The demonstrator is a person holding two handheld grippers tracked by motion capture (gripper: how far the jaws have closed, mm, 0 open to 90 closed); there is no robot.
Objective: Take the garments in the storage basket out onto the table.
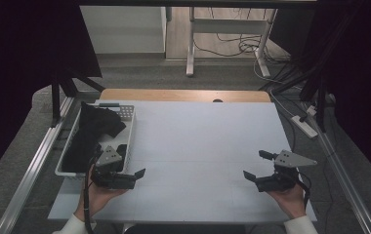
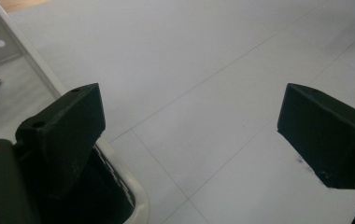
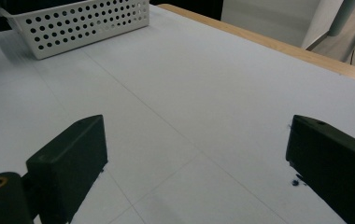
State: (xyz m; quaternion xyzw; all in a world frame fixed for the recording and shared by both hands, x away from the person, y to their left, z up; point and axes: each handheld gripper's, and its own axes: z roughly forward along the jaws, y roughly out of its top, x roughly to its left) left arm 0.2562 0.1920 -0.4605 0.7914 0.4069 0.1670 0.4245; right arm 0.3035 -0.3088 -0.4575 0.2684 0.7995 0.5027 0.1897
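Note:
A white perforated basket (image 1: 132, 127) stands on the left of the white table (image 1: 208, 131) and holds a heap of black cloth (image 1: 93, 129). My left gripper (image 1: 132, 161) hovers at the basket's near right corner, open and with nothing between its jaws. In the left gripper view, the left gripper (image 2: 189, 126) has one jaw over the basket rim (image 2: 128, 187) and the other over bare table. My right gripper (image 1: 255, 165) is low over the table's near right, also open and holding nothing. The right gripper view shows the right gripper (image 3: 196, 158) facing the basket (image 3: 82, 23) across the table.
A wooden strip (image 1: 183, 94) runs along the table's far edge. Metal rails (image 1: 37, 161) flank the table on both sides. Cables and a power strip (image 1: 304, 124) lie on the floor at the right. A desk frame (image 1: 191, 46) stands beyond.

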